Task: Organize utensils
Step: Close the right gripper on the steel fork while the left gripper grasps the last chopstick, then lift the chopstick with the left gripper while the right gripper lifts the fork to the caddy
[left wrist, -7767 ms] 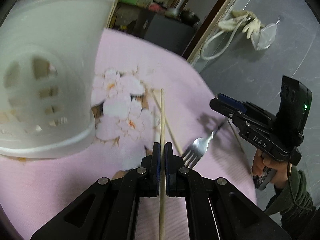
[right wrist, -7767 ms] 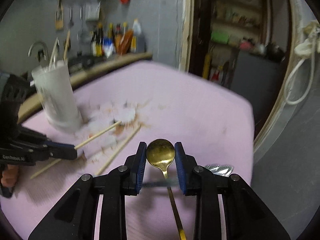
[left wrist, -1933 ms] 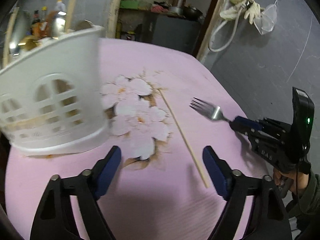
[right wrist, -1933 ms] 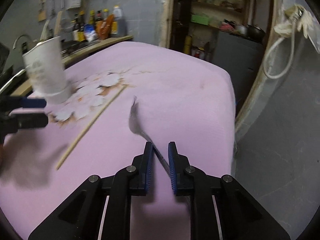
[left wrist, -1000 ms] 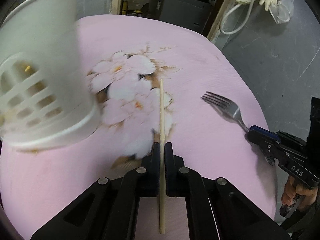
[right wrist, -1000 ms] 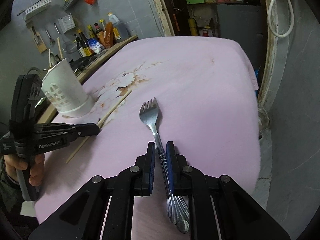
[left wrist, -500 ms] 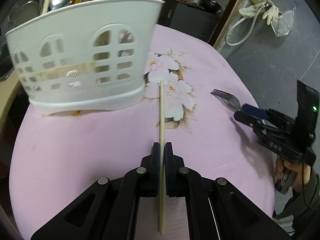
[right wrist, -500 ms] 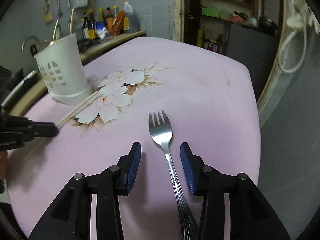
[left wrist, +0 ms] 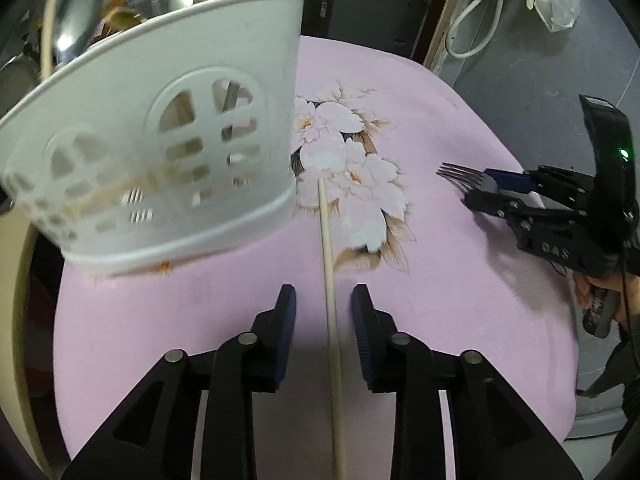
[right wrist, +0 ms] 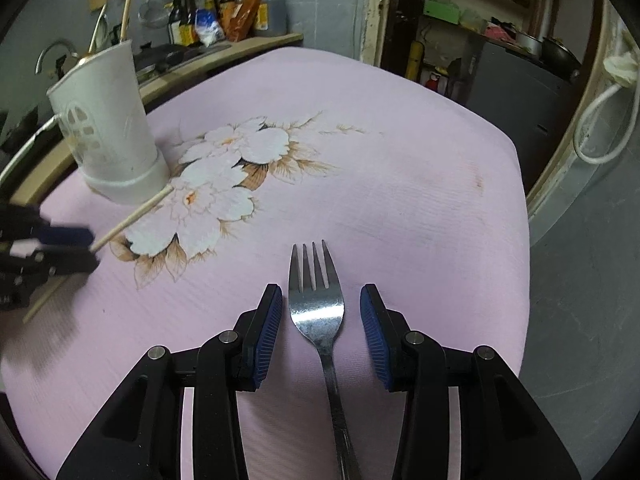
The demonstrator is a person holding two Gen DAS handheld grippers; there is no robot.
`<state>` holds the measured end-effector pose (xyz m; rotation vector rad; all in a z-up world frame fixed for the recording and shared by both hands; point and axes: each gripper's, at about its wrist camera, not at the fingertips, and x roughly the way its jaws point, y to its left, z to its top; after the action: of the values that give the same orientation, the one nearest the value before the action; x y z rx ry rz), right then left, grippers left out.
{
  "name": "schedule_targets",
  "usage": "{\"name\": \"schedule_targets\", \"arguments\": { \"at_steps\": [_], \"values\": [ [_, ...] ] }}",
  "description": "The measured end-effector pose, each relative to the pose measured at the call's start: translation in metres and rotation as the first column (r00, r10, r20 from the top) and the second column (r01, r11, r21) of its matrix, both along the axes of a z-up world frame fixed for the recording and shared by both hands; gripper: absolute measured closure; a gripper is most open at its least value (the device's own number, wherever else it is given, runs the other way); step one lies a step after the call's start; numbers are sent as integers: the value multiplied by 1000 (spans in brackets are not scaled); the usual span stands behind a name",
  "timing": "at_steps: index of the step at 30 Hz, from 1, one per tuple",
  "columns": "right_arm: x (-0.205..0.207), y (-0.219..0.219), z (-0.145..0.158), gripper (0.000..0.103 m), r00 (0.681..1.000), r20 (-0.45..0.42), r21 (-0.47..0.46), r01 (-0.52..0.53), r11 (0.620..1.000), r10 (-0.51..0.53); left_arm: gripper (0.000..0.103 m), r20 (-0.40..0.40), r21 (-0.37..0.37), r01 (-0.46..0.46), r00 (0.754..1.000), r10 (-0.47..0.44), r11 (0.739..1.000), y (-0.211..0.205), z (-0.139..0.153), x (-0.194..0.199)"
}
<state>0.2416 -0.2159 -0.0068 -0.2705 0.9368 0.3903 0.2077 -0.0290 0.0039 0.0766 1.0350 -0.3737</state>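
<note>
The white utensil holder is blurred in the left view, its contents cut off at the top. The fork handle runs out of frame. A pink flowered cloth covers the counter; bottles line a ledge behind. The left claw has just been opening, pads spread beside the chopstick, which lies between them with its tip near the holder. The right claw stands spread, the fork between, untouched

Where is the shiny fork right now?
In the right wrist view the fork lies on the pink tablecloth, between the open right gripper, tines pointing toward the flower print.
</note>
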Motion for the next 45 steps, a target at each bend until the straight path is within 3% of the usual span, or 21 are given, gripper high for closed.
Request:
{"name": "schedule_targets", "arguments": {
  "at_steps": [9, 11, 14, 18, 23, 26, 28, 31, 36, 38, 39, 45],
  "values": [
    [13, 6, 0, 62, 997, -75, -39, -25, 999, 22, 79, -96, -62, -22, 995, 16, 998, 6, -6, 35],
    [13, 8, -1, 64, 997, -79, -61, -31, 998, 26, 85, -103, -58, -22, 995, 16, 998, 5, -7, 38],
    [11, 12, -1, 77, 997, -64, -127, -42, 991, 34, 98, -111, -58, -16, 994, 10, 998, 4, -6, 39],
    [11, 8, 1, 82, 997, -68, -120, -34, 992, 26, 101, -101, -73, -39, 994, 32, 997, 7, -5, 36],
    [12, -8, 5, 82, 996, -90, 8, 3, 1000, -2, 101, -71, -104, -47, 997, 39, 993, 13, -3, 25],
    [6, -4, 5, 78, 997, -72, -3, -23, 1000, 23, 101, -51, -89, -34, 998, 30, 995, 12, -2, 18],
    [3, -1, 5, 68, 997, -72, -5, -39, 999, 38, 101, -46, -83, -30, 999, 26, 996, 12, -2, 15],
    [1, 4, 5, 65, 995, -86, -6, -58, 998, 57, 101, -48, -80, -30, 999, 26, 996, 15, -2, 15],
    [0, 12, 1, 69, 996, -71, -73, -64, 995, 59, 101, -56, -76, -33, 998, 29, 997, 9, 0, 17],
    [-6, 18, -1, 80, 997, -37, -143, -75, 987, 70, 101, -55, -71, -33, 998, 29, 997, 10, 2, 17],
    [-8, 20, -2, 80, 997, -20, -169, -76, 983, 73, 101, -51, -72, -34, 998, 31, 997, 10, 3, 16],
    [-18, 8, 11, 81, 998, 37, -32, -55, 998, 56, 101, 43, -142, -14, 999, 20, 990, 7, 13, 3]
  ]
}}
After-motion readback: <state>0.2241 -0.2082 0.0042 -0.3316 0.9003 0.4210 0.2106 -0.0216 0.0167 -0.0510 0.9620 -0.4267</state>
